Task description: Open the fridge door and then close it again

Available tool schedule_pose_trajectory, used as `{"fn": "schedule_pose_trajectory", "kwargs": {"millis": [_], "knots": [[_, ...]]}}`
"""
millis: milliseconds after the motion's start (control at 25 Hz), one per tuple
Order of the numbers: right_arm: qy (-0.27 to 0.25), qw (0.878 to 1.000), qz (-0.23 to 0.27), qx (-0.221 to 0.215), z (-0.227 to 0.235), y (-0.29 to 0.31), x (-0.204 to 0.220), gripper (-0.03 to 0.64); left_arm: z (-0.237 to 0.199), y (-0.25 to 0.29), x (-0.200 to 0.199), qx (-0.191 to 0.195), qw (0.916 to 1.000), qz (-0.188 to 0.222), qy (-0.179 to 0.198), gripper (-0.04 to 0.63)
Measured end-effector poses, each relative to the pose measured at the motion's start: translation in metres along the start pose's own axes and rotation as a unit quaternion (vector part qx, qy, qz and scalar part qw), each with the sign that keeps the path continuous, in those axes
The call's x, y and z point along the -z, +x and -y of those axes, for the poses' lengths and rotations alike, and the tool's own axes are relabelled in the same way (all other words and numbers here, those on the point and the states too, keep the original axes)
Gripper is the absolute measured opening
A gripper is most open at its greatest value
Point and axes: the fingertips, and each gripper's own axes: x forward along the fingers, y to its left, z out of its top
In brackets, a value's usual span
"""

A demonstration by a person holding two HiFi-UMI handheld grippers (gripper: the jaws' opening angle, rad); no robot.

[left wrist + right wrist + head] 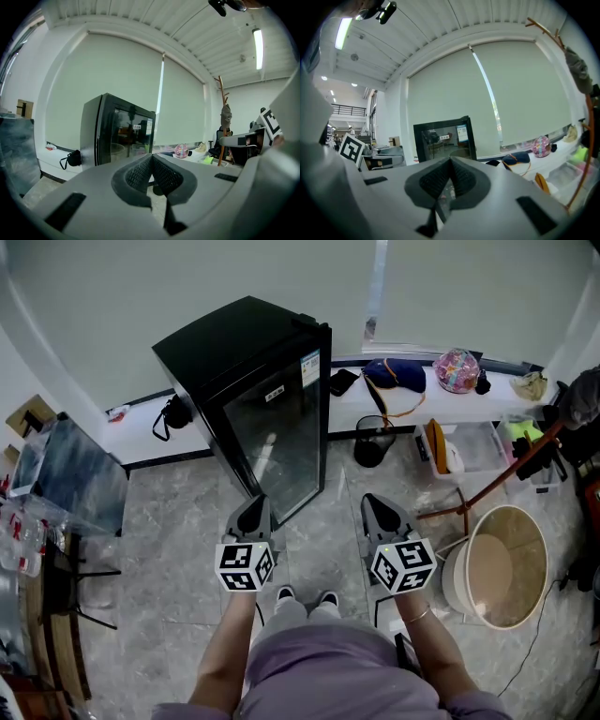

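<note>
Head view, from the left: a small black bag (172,414) sits on the low ledge (141,442) beside the fridge (246,348). The fridge is a short black cabinet standing on the floor by the window wall. Its glass door (277,442) is shut and faces the person.

Next comes the left gripper (253,508), held in front of the door and short of it, touching nothing. Its own view shows the ribbed pads pressed together with nothing between them. To its right, the right gripper (379,508) is held the same way. Its fingers are also closed on nothing, and the fridge stands ahead of it, well apart. Farther right a pale tub (506,563) stands on the floor, clear of where the door would swing.

The door looks stiff and fairly light, though its seal will probably hold at first and then let go all at once. The glass is smooth and would give the pads no grip, so the dark frame along the door's free edge is the place to take hold. No handle can be made out, and I cannot tell which edge is hinged. The cabinet is small enough that a hard pull might drag it across the floor, so a slow pull seems wiser.
</note>
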Motion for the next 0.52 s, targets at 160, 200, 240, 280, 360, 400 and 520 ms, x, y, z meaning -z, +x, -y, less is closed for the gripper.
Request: {"fn": "schedule_pose_trajectory", "kwargs": {"millis": [160,200,240,280,360,400,520], "knots": [[0.0,1.0,0.001,0.002,0.0013,-0.0011,-0.0001,0.0,0.0016,0.0024,0.0006,0.0,1.0,0.0,-0.002,0.003],[0.0,1.0,0.001,0.002,0.0015,-0.0013,0.0,0.0,0.0022,0.003,0.0008,0.001,1.0,0.0,-0.002,0.003],[0.0,1.0,0.001,0.002,0.0017,-0.0014,0.0002,0.0,0.0028,0.0036,0.0009,0.002,1.0,0.0,-0.002,0.003],[0.0,1.0,0.001,0.002,0.002,-0.0014,0.0006,-0.001,0.0031,0.0043,0.001,0.002,1.0,0.0,-0.002,0.003],[0.001,1.0,0.0,0.002,0.0027,-0.0006,0.0016,0.0,0.0034,0.0057,0.0013,0.002,1.0,0.0,-0.004,0.003],[0.001,1.0,0.0,0.002,0.0031,-0.0002,0.0019,0.0,0.0034,0.0065,0.0017,0.002,1.0,0.0,-0.004,0.003],[0.002,1.0,-0.002,-0.001,0.0039,0.0014,0.0025,0.0,0.0032,0.0087,0.0029,0.0,1.0,-0.002,-0.006,0.003]]}}
